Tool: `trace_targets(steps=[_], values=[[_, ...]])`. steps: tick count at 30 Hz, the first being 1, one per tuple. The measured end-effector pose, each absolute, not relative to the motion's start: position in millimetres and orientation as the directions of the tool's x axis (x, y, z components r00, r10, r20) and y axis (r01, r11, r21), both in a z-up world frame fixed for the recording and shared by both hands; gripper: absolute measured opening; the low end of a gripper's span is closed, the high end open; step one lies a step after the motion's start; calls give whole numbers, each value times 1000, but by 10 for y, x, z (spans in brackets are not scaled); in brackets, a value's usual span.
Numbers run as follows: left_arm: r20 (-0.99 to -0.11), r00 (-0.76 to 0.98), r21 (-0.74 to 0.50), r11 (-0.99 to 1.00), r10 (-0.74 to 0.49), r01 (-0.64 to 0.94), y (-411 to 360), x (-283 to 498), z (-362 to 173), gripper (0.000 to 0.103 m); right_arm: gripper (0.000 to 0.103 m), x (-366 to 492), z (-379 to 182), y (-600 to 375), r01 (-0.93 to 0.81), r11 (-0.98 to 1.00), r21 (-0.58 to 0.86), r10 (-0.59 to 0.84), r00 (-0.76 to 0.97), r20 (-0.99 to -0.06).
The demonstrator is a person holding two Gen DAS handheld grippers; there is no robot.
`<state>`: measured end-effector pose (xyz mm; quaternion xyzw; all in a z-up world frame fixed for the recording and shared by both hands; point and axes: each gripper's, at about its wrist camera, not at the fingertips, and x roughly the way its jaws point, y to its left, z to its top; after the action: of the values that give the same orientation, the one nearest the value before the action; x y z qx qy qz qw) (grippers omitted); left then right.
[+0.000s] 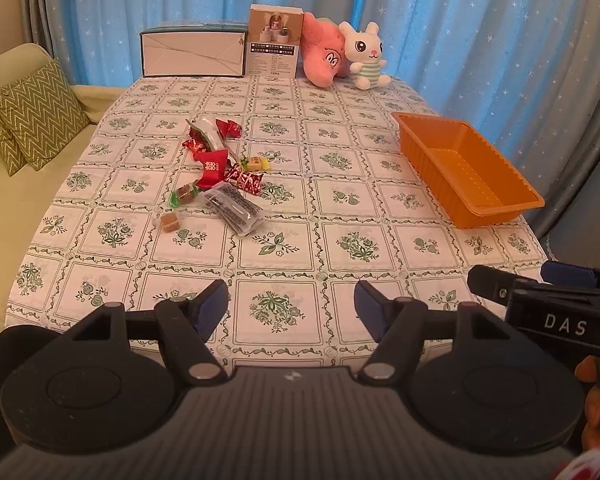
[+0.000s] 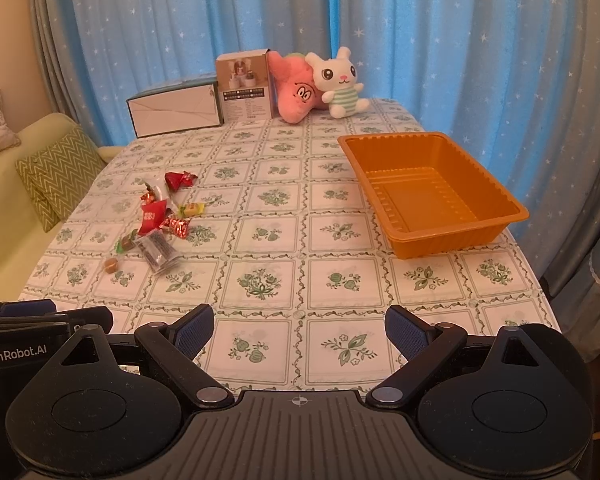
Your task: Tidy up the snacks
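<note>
- Left gripper and right gripper: jaws wide, holding nothing, above the near table edge
- Snacks scattered well ahead, left of both
- Orange tray far right, bare

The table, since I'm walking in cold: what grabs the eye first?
The orange tray stands empty on the table's right side. A heap of wrapped snacks lies scattered on the left of the green-patterned tablecloth. At the far edge sit a pink plush and a white bunny plush, beside two boxes.
</note>
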<state>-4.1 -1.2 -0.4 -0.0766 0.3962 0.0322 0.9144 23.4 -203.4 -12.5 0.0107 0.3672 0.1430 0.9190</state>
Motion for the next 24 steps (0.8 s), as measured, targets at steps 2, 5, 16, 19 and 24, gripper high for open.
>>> trace_targets(steps=[2, 5, 16, 19, 24], values=[[-730, 684, -114, 986, -2, -119, -13, -41, -4, 67, 93, 236, -124, -2039, -254, 959, 126, 271, 690, -671], [-729, 684, -114, 986, -1, -120, -18, -42, -4, 67, 93, 233, -124, -2037, -256, 958, 125, 272, 689, -672], [-728, 685, -115, 986, -3, -118, -12, -45, 3, 67, 93, 232, -124, -2033, -255, 959, 124, 270, 689, -672], [-729, 685, -115, 986, -3, -119, -14, -45, 3, 67, 93, 233, -125, -2038, -255, 959, 125, 271, 688, -673], [-729, 685, -115, 986, -3, -118, -16, -44, 3, 67, 93, 227, -130, -2039, -254, 959, 124, 270, 690, -672]])
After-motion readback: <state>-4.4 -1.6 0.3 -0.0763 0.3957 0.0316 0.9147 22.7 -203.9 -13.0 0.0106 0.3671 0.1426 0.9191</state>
